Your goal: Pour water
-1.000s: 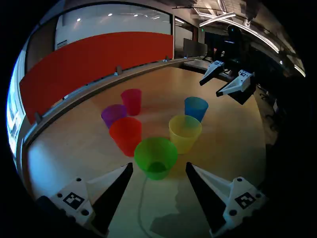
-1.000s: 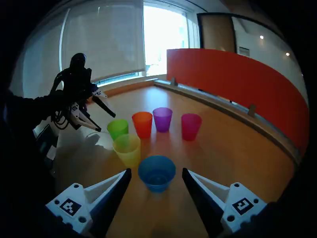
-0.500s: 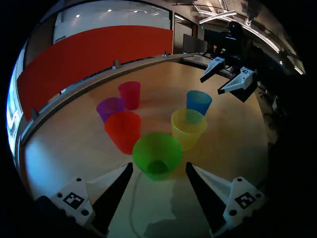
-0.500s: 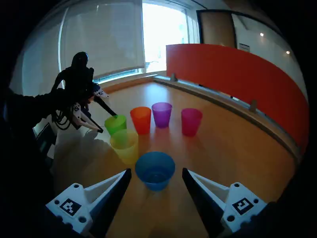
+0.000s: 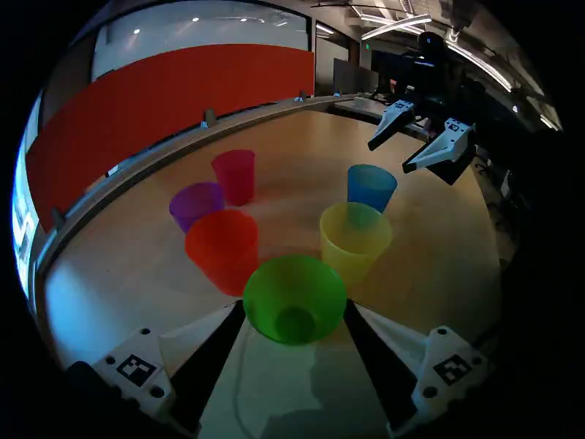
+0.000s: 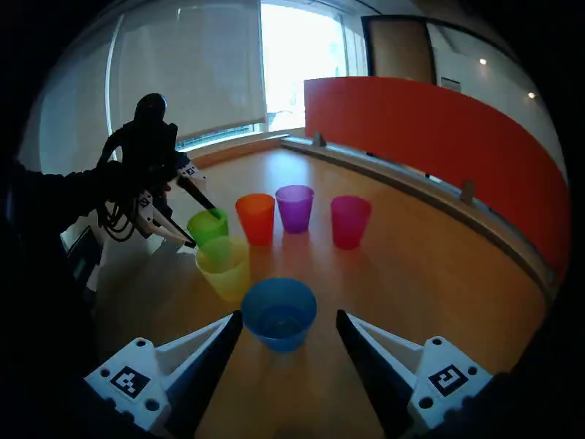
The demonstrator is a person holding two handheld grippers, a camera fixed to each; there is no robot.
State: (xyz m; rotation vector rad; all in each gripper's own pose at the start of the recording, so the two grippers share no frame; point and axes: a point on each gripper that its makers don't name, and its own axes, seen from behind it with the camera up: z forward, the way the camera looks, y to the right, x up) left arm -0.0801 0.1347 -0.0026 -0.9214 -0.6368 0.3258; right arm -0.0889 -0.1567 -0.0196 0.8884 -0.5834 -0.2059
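This looks like an office. A big wooden desk [image 5: 439, 241] has a long red screen [image 5: 168, 88] along its edge. Past the desk are long ceiling lights [image 5: 387, 28] and a bright window [image 6: 300, 58] with a blind [image 6: 190, 73].

Translucent green cup [image 5: 295, 307] upright, yellow cup [image 5: 355, 241] just beside it, blue cup [image 5: 371, 187] upright beyond, all open-topped
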